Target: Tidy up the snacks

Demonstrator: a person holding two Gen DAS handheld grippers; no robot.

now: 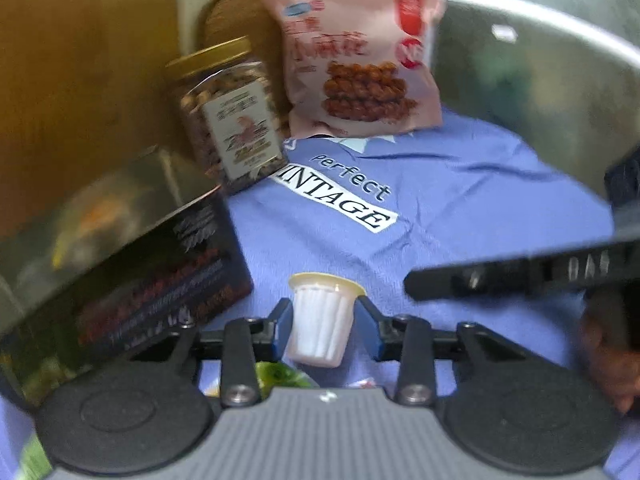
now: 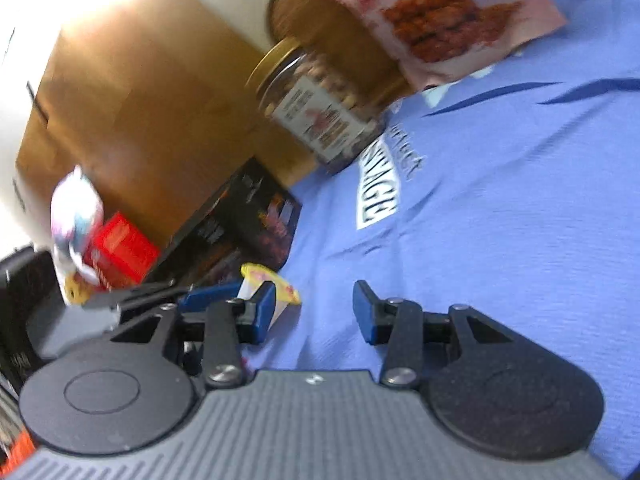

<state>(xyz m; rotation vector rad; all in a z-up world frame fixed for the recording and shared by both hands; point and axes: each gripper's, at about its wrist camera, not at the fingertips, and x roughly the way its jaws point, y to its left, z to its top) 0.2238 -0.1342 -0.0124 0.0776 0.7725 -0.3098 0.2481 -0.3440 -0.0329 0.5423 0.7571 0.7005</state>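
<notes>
Left gripper [image 1: 323, 318] clamped on white jelly cup [image 1: 322, 322], right gripper [image 2: 314, 312] spread, empty

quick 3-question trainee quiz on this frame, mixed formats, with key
1. True or false: the left gripper holds the white jelly cup.
2. What stands nearest the nut jar? A) pink snack bag B) a banana C) a mug
3. Fill in: the right gripper is ___.

Key: 1 true; 2 A; 3 open, holding nothing.
</notes>
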